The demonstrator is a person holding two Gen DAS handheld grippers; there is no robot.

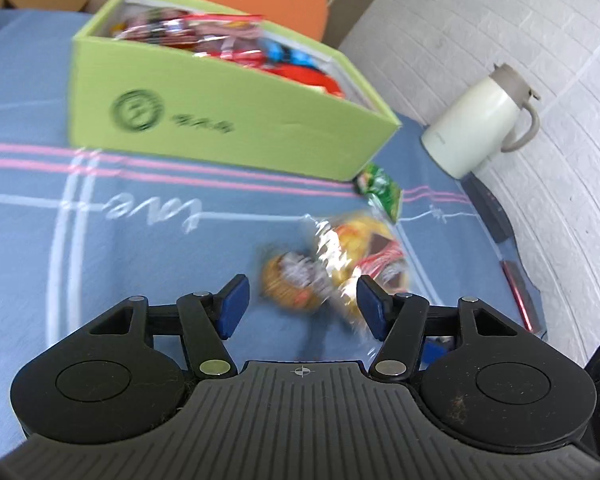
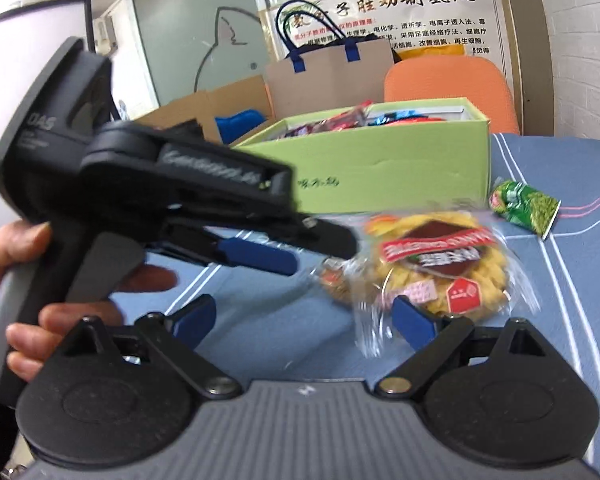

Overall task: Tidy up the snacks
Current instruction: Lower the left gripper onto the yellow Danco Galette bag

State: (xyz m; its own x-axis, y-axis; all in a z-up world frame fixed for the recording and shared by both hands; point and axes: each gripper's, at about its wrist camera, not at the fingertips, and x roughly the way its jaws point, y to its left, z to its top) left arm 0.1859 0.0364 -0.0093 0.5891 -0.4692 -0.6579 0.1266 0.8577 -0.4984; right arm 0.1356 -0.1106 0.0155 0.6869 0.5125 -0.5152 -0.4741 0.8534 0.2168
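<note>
White brick wall [image 1: 500, 20], an orange chair [image 2: 448, 88], and a wall poster [image 2: 384, 4] behind.

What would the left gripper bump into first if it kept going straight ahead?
Probably the small orange-brown snack packet lying on the blue cloth just ahead of the left gripper, beside the bigger yellow snack bag. The picture is blurry, so depth is uncertain.

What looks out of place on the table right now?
Three snacks lie loose on the cloth outside the green box: a yellow pack, a small brown one touching it, and a green packet by the box's corner.
</note>
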